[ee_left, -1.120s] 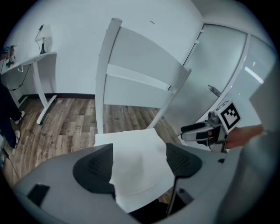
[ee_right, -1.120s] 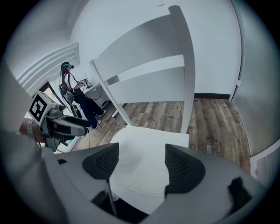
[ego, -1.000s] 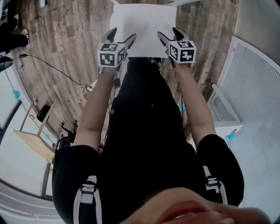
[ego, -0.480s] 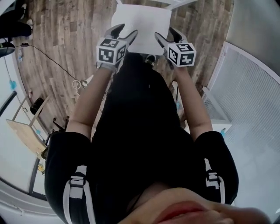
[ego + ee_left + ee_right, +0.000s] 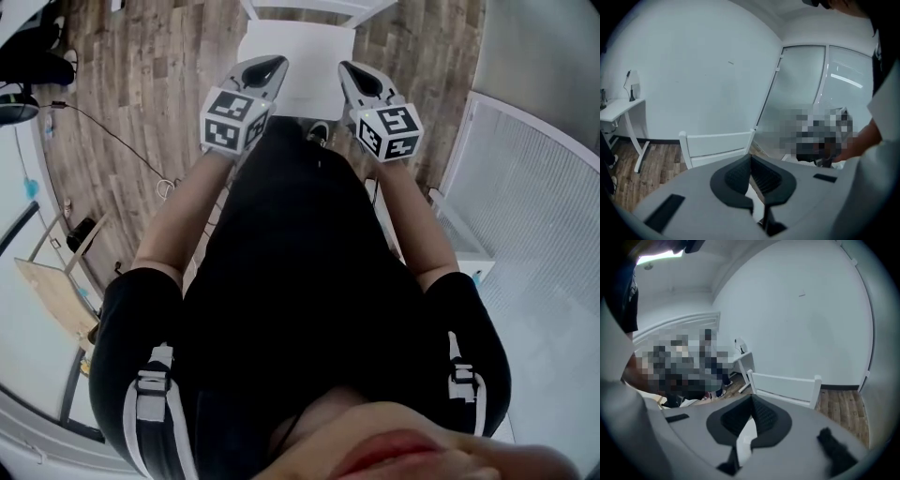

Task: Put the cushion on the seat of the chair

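Hanging over the cushion (image 5: 300, 56), left gripper (image 5: 275, 65) and right gripper (image 5: 347, 68) have jaws closed, apparently empty.

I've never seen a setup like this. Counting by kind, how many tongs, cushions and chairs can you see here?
tongs: 2, the left tongs and the right tongs, both shut and empty
white cushion: 1
white chair: 1
Total: 4

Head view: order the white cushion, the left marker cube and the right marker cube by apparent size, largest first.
1. white cushion
2. left marker cube and right marker cube look alike, so tied; both are nearer the camera.
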`<state>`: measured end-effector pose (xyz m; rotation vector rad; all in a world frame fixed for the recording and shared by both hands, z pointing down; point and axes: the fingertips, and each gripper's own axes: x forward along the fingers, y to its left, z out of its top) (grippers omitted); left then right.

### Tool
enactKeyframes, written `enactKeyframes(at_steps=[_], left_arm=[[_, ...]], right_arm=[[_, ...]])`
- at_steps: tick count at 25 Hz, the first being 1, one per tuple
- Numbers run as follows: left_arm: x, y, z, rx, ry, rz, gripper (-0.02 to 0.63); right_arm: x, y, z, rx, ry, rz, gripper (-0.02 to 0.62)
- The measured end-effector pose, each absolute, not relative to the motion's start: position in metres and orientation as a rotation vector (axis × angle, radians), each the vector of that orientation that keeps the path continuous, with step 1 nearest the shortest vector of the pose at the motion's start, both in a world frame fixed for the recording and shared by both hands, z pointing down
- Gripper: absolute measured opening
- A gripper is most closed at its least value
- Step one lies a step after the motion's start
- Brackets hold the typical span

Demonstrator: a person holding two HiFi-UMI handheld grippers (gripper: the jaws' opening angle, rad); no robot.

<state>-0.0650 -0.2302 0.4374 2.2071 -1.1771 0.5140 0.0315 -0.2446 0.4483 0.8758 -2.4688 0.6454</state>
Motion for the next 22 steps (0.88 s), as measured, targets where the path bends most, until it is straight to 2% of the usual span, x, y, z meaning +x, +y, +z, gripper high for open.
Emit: enactKeyframes(at_steps=[13,22], left_arm=[[-0.037,-0.233,0.280,2.565,-1.280,0.350,0.011],[-0.029,-0.228,0.220,2.708,-1.349,0.173,0.011]], right_arm=[[0.024,-0.235,0.286,0.882,-2.796,0.372,0.015],[0.022,-0.225,0.214,0.834,-2.952,0.119,0.015]])
